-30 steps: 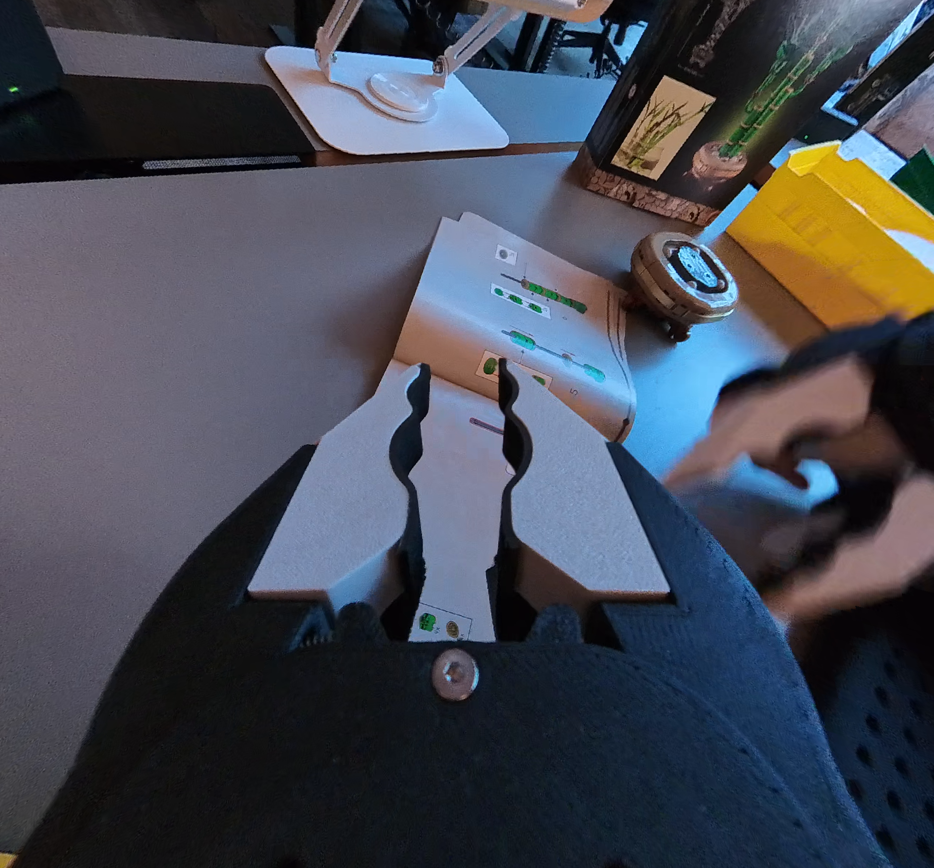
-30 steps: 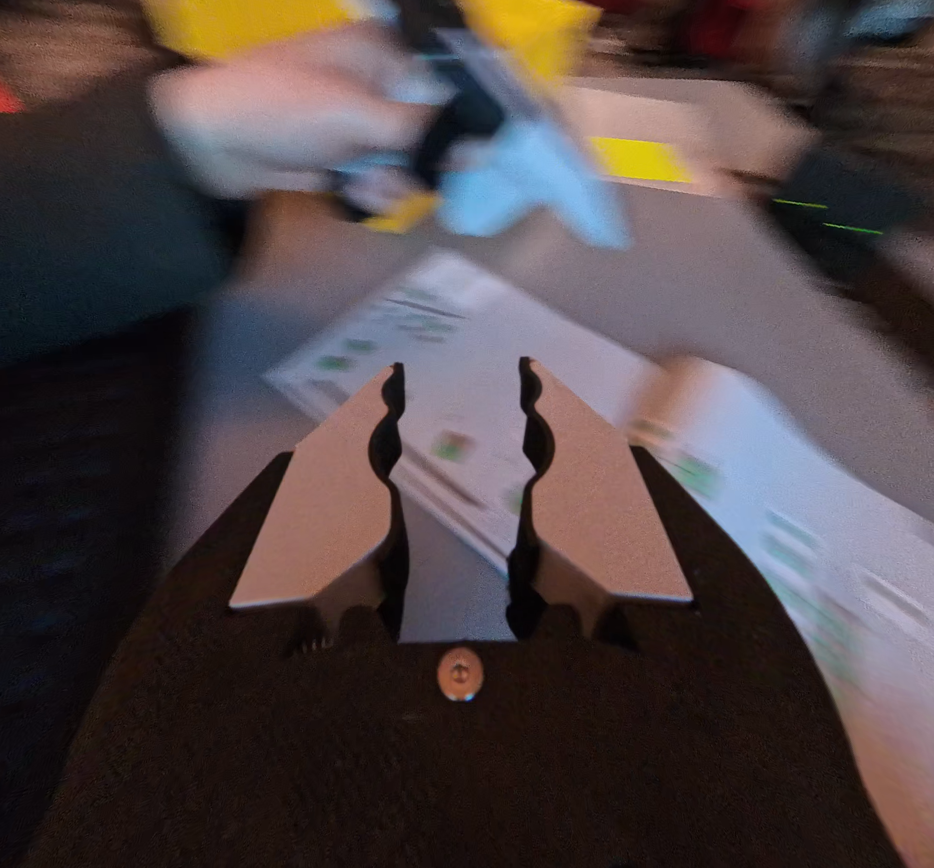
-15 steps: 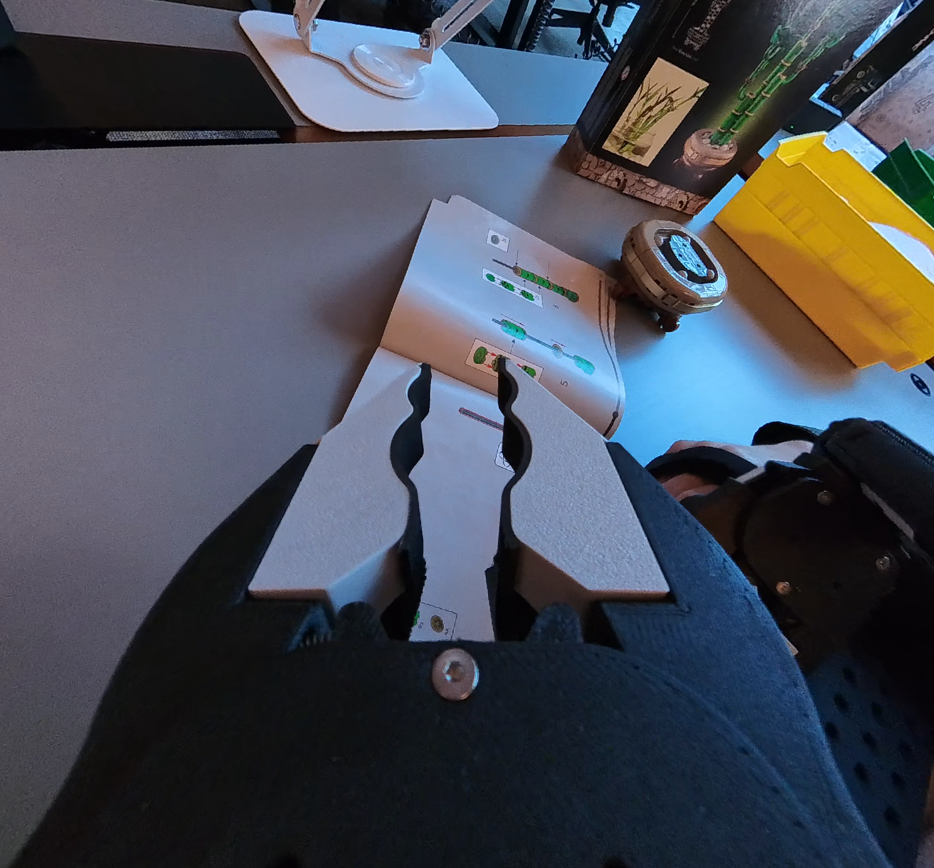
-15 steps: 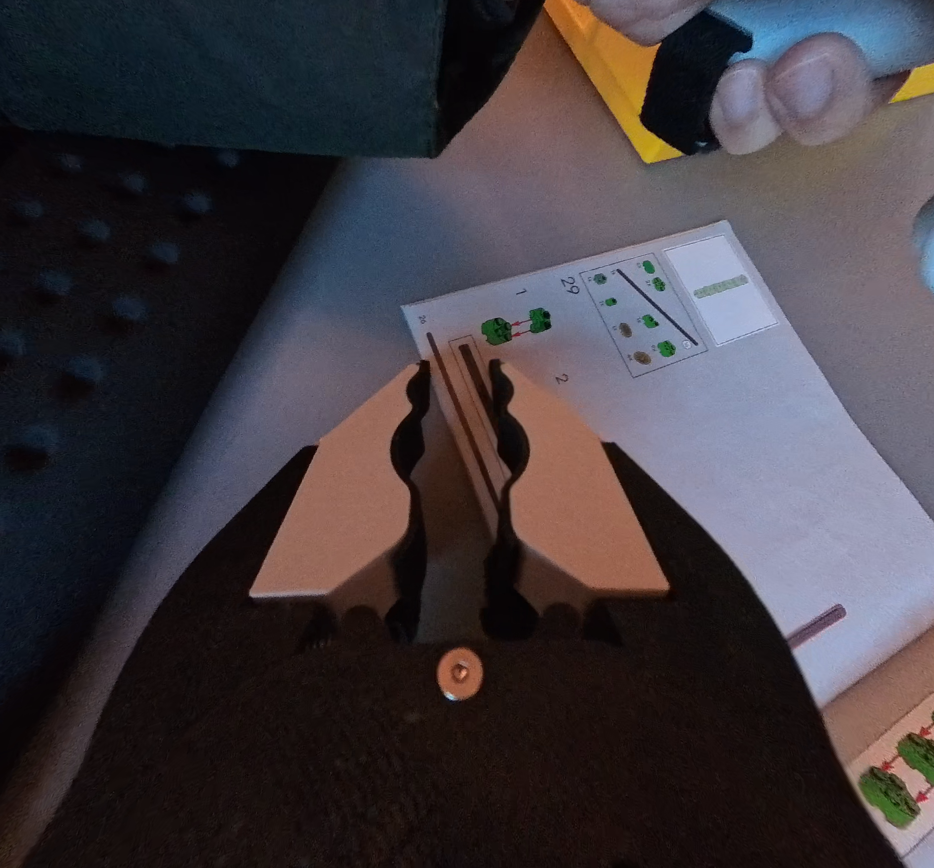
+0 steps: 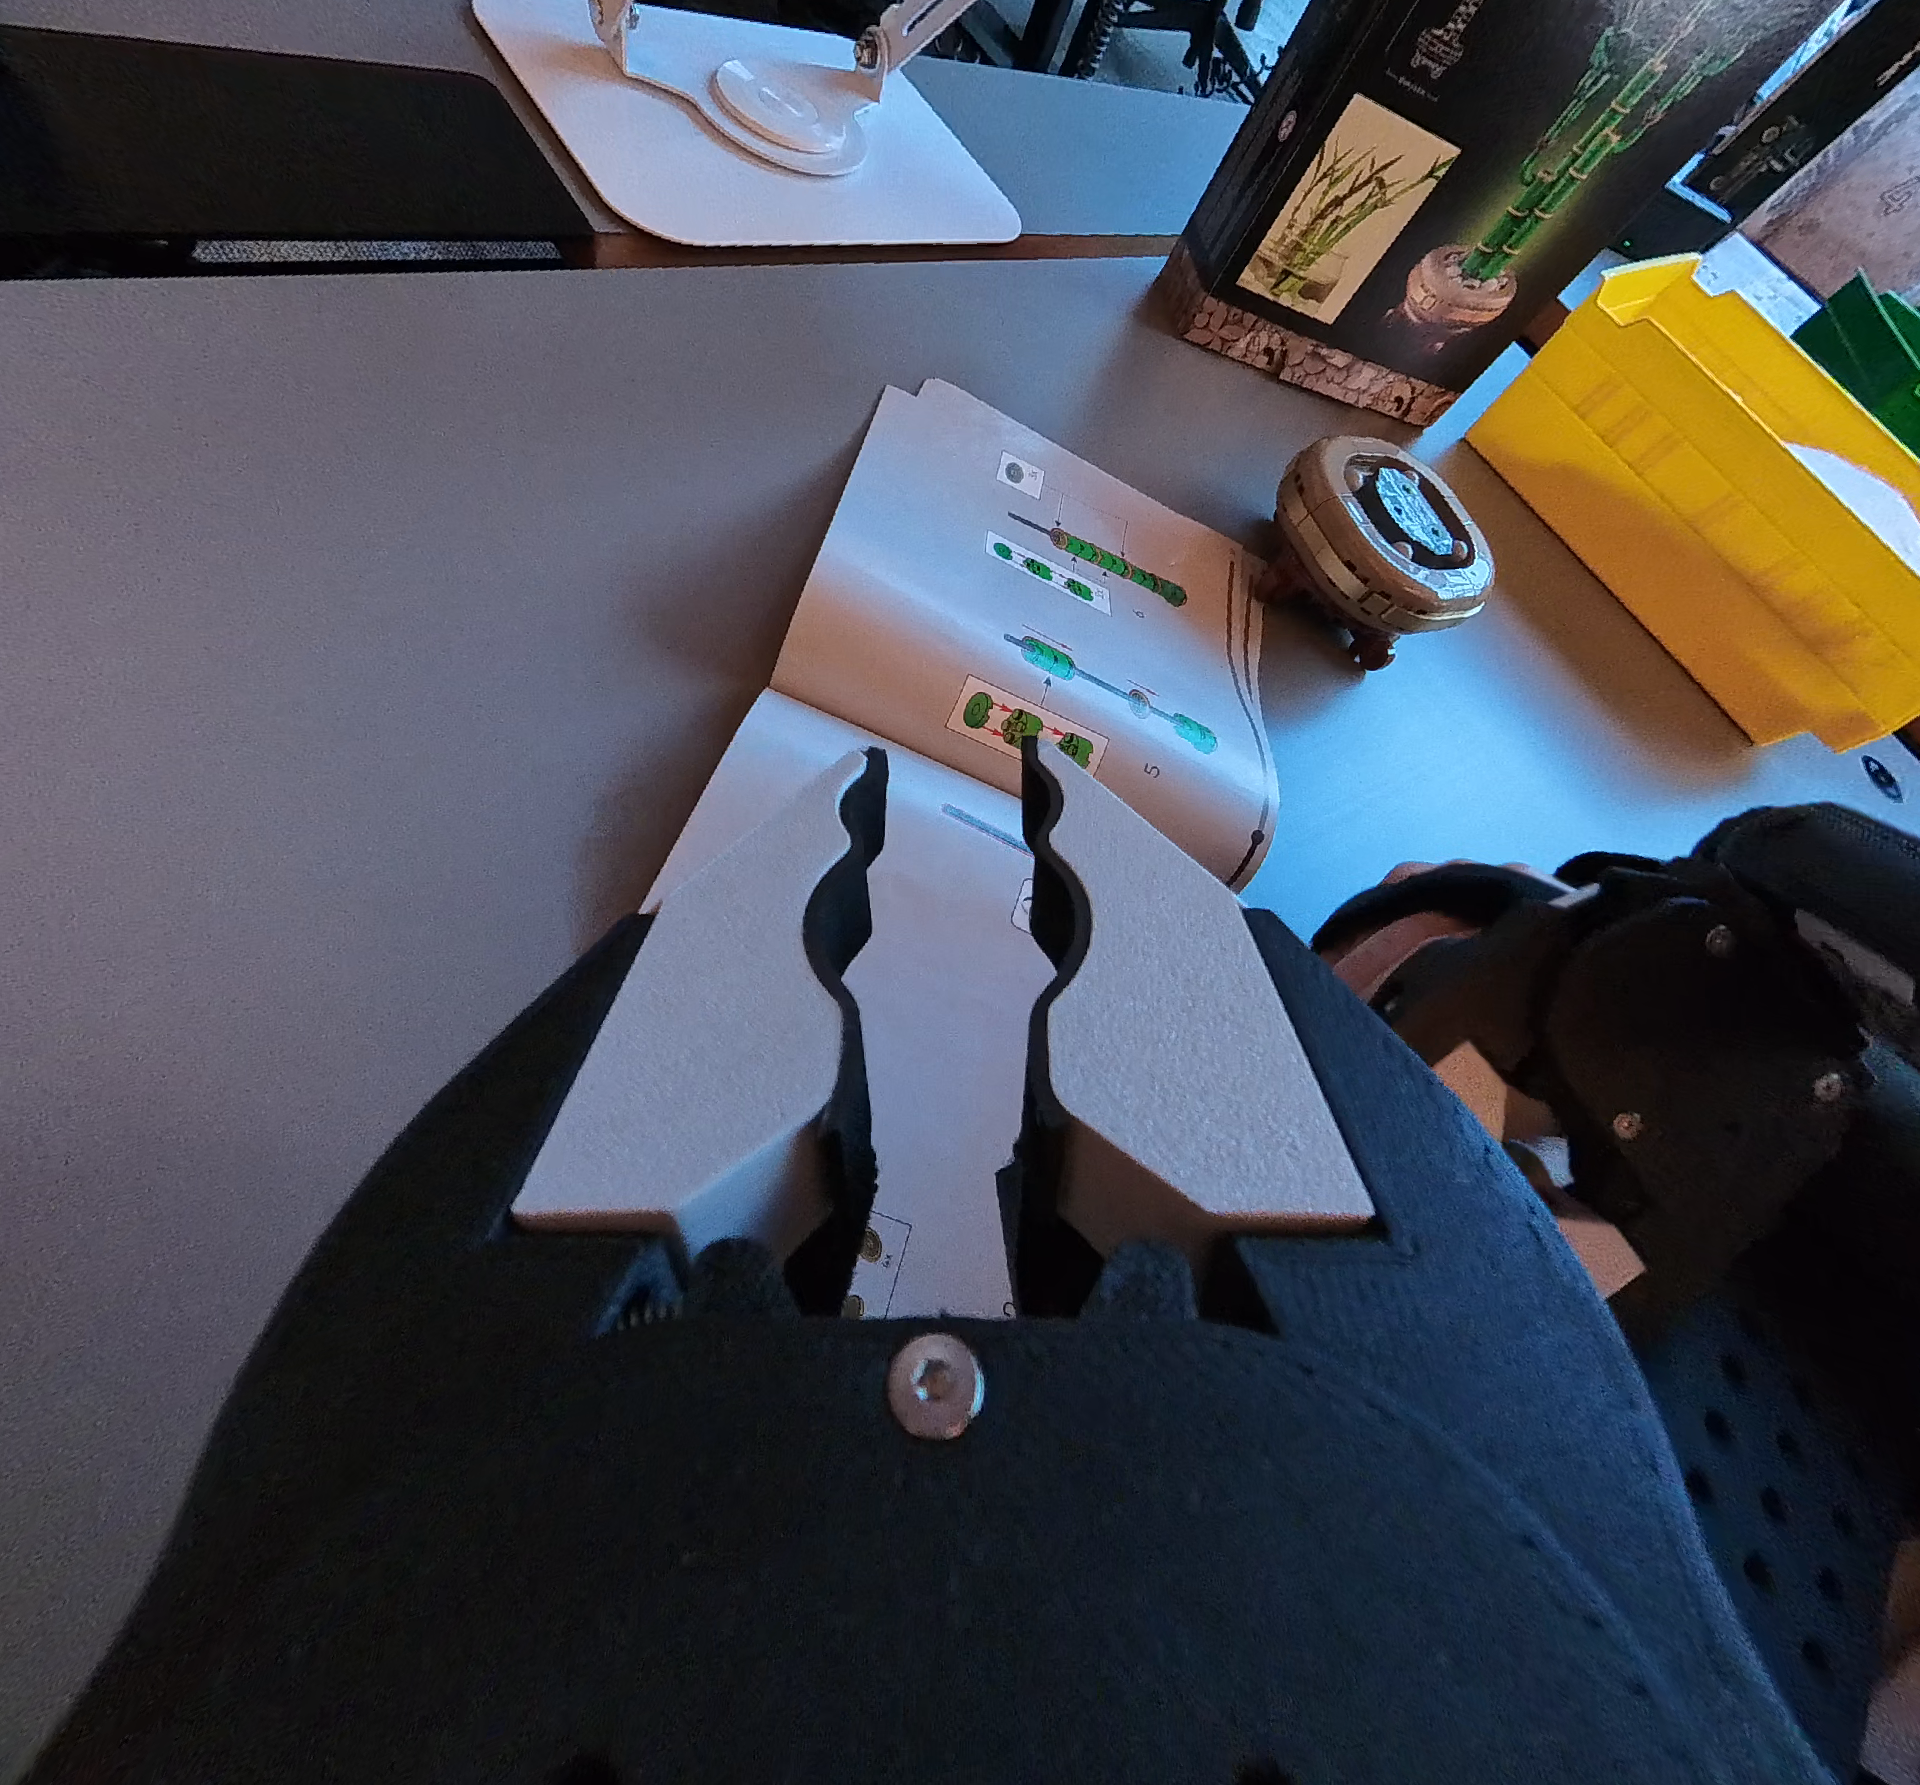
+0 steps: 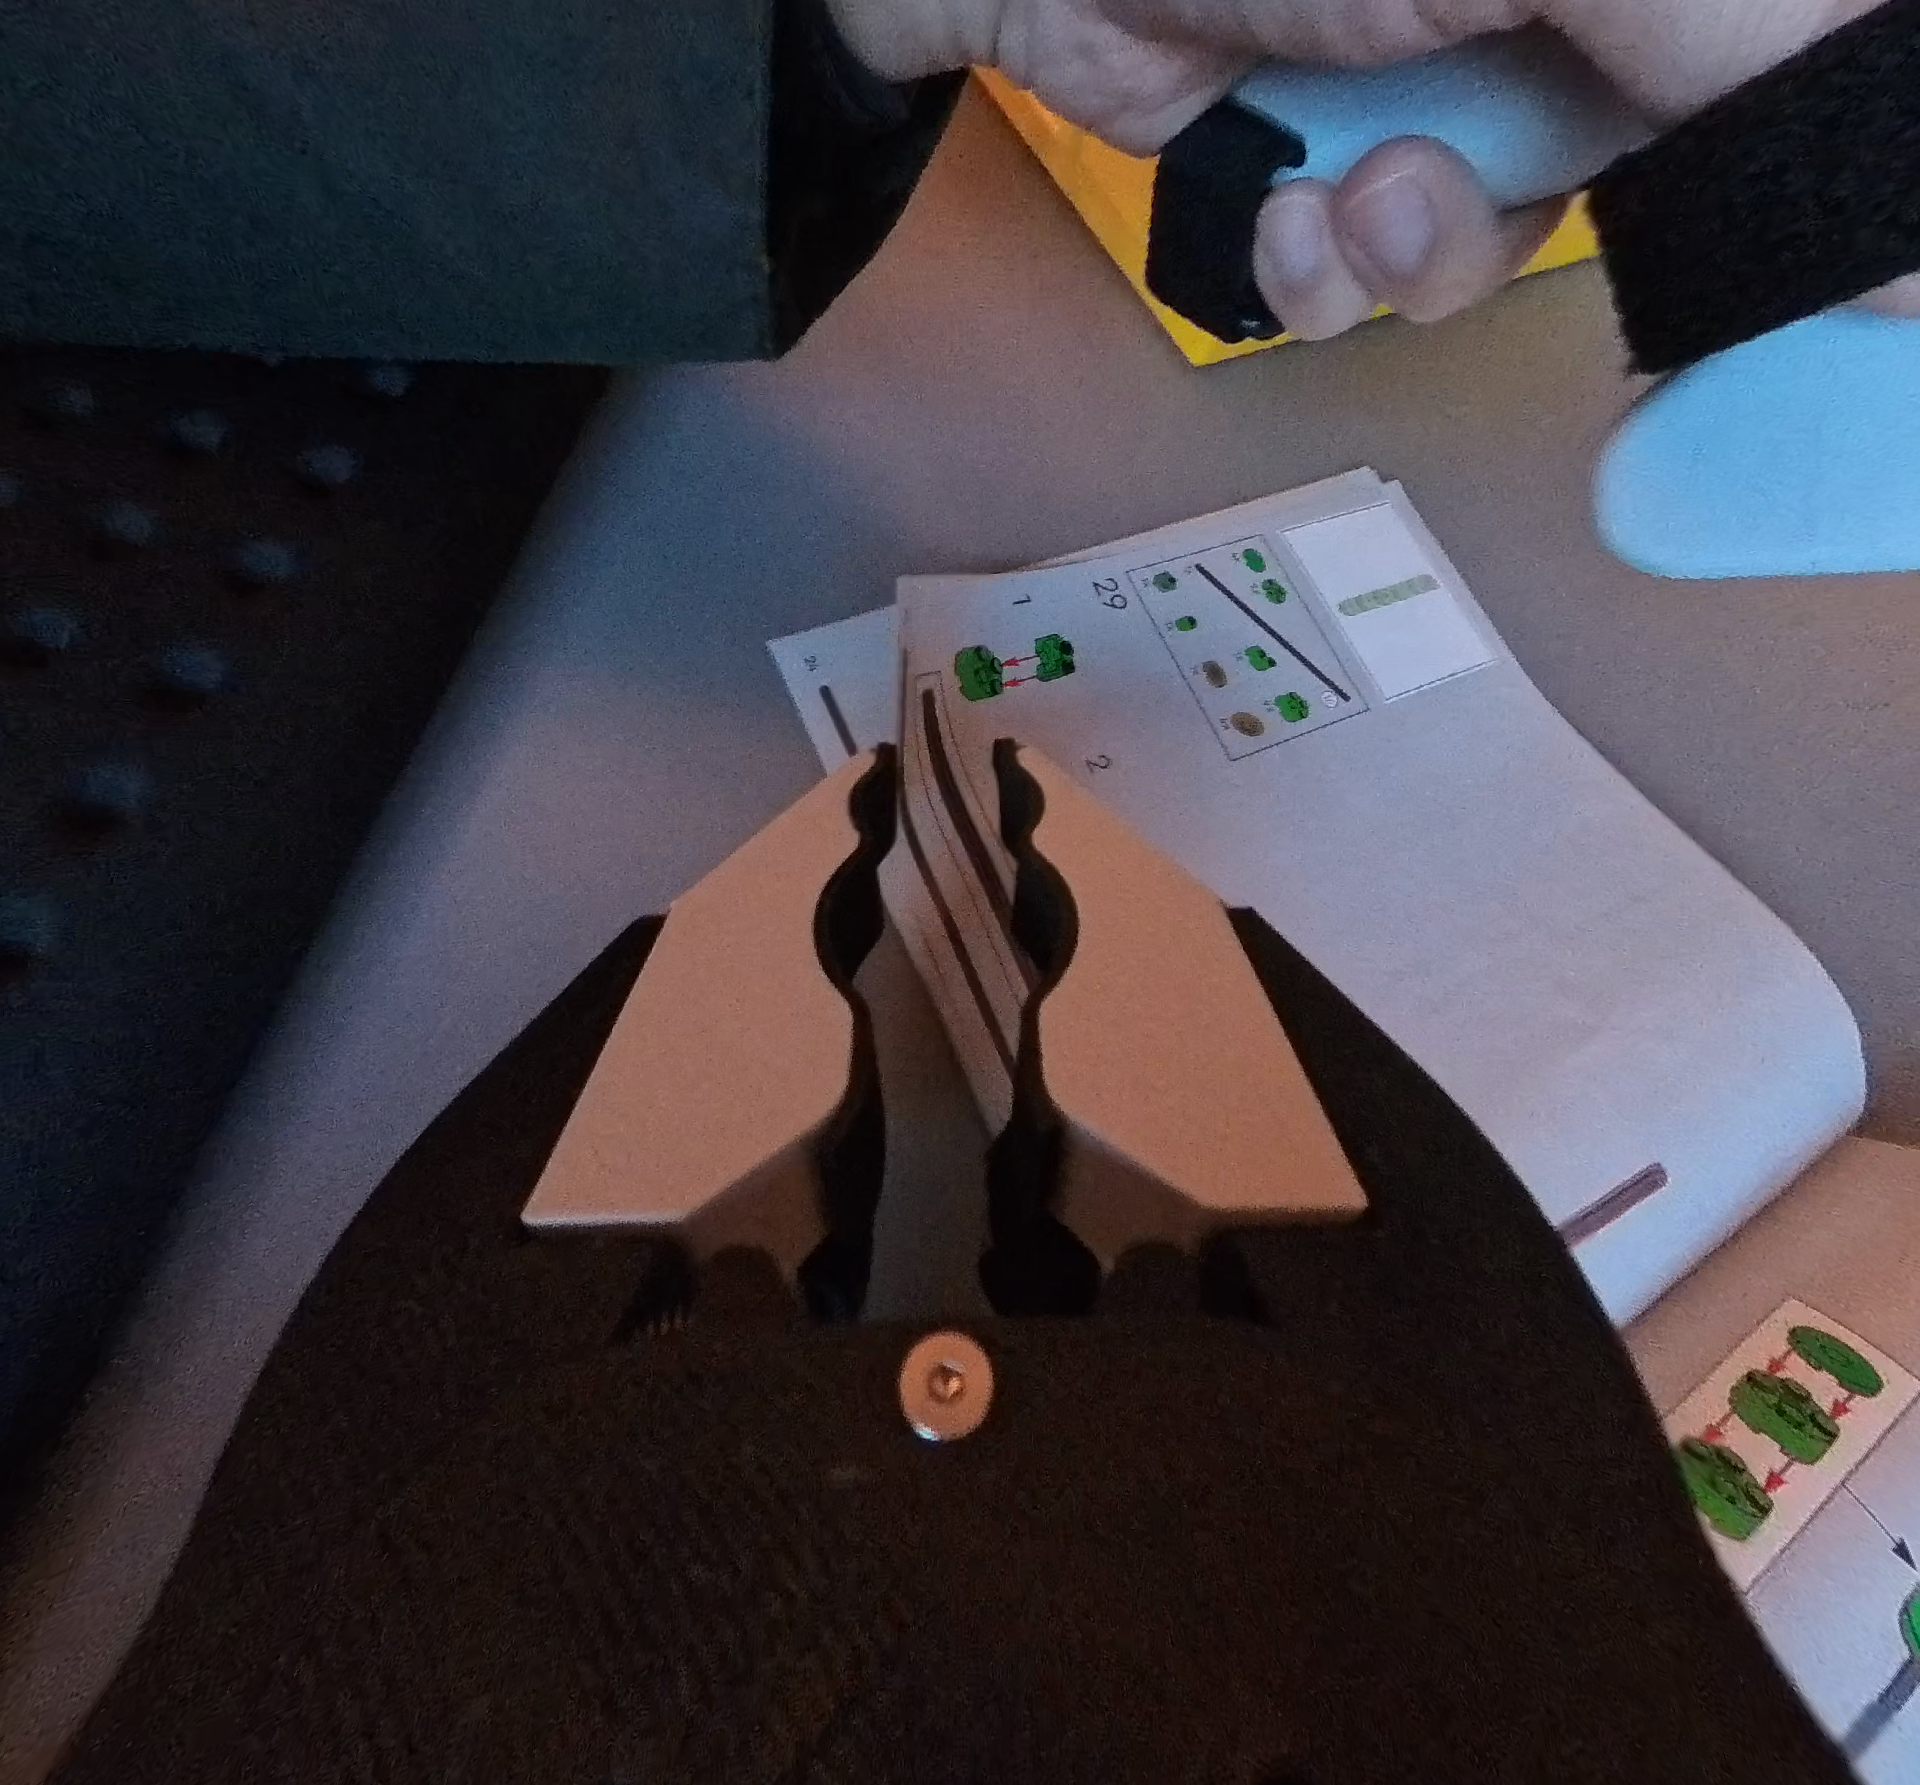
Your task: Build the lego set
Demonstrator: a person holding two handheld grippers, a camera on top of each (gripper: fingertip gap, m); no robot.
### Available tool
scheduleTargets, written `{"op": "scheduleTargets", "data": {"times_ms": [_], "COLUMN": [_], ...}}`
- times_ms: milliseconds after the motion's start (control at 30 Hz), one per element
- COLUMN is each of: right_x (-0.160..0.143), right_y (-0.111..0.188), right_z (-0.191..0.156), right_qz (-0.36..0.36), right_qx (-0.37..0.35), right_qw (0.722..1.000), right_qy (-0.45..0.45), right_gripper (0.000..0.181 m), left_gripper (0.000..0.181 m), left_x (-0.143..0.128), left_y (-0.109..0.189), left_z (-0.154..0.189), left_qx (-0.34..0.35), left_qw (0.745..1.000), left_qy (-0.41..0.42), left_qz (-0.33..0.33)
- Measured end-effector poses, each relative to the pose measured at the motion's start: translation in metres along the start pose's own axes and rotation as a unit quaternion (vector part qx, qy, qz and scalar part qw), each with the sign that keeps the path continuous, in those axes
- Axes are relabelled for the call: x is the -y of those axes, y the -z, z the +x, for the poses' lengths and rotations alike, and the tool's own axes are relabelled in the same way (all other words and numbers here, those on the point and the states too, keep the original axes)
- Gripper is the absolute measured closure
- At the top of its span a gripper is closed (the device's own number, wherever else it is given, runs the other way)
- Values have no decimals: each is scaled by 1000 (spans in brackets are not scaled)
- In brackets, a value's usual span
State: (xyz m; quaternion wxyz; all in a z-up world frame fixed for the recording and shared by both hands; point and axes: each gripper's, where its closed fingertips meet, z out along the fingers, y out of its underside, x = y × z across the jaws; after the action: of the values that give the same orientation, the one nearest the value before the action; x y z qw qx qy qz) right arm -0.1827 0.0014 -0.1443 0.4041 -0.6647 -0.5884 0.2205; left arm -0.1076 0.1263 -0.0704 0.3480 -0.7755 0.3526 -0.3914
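An open instruction booklet (image 5: pixel 1039 613) lies on the grey table (image 5: pixel 364 592). My left gripper (image 5: pixel 953 748) is open and empty, hovering just above the booklet's near page. A round tan built pot base (image 5: pixel 1382 546) stands to the right of the booklet. My right gripper (image 6: pixel 943 748) is at the booklet's corner (image 6: pixel 1351 852). Its jaws stand a narrow gap apart, with the lifted edge of several pages (image 6: pixel 956 904) between them. I cannot tell if they touch the paper. The right gripper and its hand also show in the left wrist view (image 5: pixel 1662 1008).
The dark set box (image 5: pixel 1507 125) stands at the back right, with a yellow bin (image 5: pixel 1714 509) beside it. A white stand (image 5: pixel 748 135) sits on the far desk. A hand on a blue handle (image 6: pixel 1351 208) and a dark sleeve (image 6: pixel 364 94) hang over the right gripper. The grippers' ends are close to 15 cm from one another.
The right gripper swung down to the booklet's corner and its jaws narrowed. The page edge now stands lifted between them. The left gripper barely moved.
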Motion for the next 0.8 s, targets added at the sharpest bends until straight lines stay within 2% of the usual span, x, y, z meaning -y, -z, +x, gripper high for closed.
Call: {"op": "scheduleTargets", "data": {"times_ms": [200,367,600,700,733,800], "right_x": [2,4,19,12,11,13], "right_y": [6,12,51,48,45,35], "right_z": [2,4,30,35,37,43], "right_qz": [14,21,110,100,92,80], "right_qx": [7,17,4,-9,-24,-65], "right_qw": [1000,998,985,983,982,978], "right_qy": [-20,-48,-136,-154,-161,-183], "right_gripper": [181,181,181,181,174,137], "left_gripper": [157,157,157,156,156,157], "left_x": [2,2,15,19,21,25], "left_y": [2,3,11,14,16,19], "left_z": [-1,-2,9,10,10,10], "left_qx": [0,-2,-48,-56,-59,-61], "left_qw": [1000,1000,998,996,996,995], "left_qy": [4,7,29,34,36,37], "left_qz": [5,6,42,55,61,74]}}
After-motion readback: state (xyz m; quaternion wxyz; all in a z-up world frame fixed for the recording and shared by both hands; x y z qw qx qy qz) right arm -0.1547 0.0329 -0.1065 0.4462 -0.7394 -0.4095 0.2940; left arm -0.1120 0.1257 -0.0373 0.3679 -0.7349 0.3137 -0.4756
